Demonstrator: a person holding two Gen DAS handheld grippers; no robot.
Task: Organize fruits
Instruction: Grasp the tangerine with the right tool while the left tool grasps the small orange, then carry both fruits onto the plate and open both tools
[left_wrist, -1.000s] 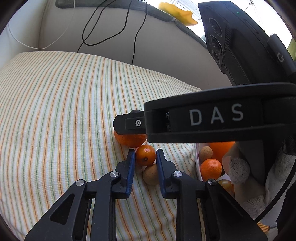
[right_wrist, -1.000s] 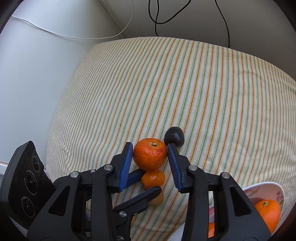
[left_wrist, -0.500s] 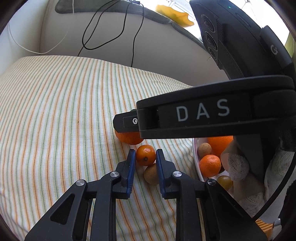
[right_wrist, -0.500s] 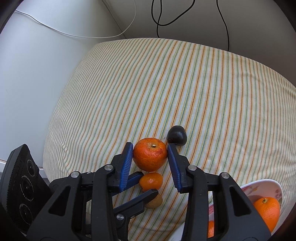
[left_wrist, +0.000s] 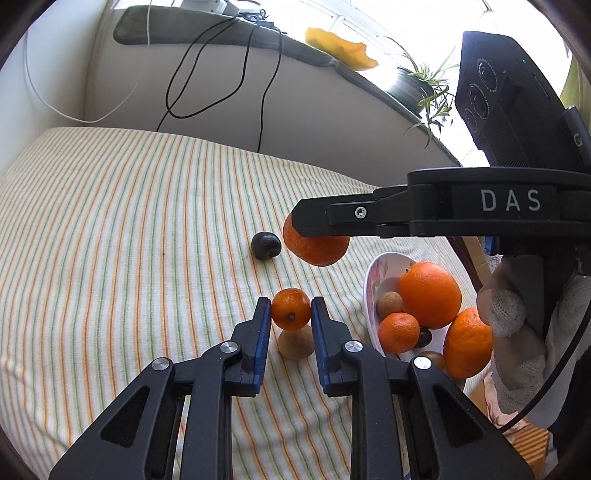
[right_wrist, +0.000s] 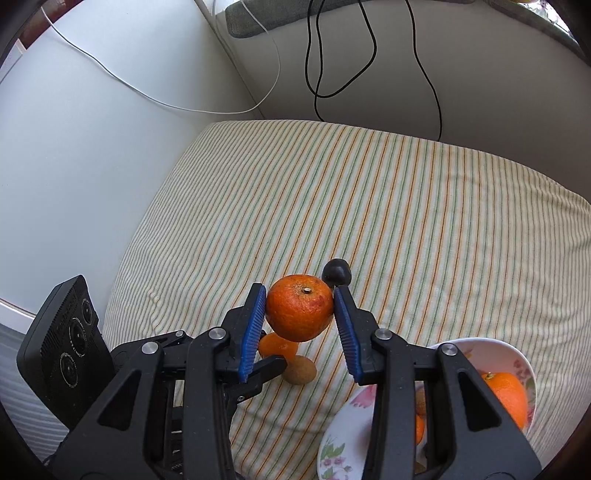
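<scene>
My left gripper (left_wrist: 291, 312) is shut on a small tangerine (left_wrist: 290, 309), held above the striped cloth (left_wrist: 110, 240). My right gripper (right_wrist: 299, 312) is shut on a larger orange (right_wrist: 299, 312), stem up, lifted off the cloth; from the left wrist view that orange (left_wrist: 317, 247) hangs under the right gripper's black finger. A brown kiwi (left_wrist: 293, 344) lies on the cloth just below the tangerine, and the kiwi (right_wrist: 299, 372) shows under the right gripper too. A dark plum (left_wrist: 265, 245) rests farther back. The white flowered bowl (left_wrist: 373, 280) at the right holds several oranges and small fruits.
Black and white cables hang down the wall behind the table. A windowsill with a potted plant (left_wrist: 417, 86) runs along the back right. A gloved hand (left_wrist: 517, 325) holds the right gripper beside the bowl. The cloth's left side is bare stripes.
Both grippers have risen with their fruit. The larger orange has left the cloth and moved right, uncovering the dark plum. The bowl's contents show more fully.
</scene>
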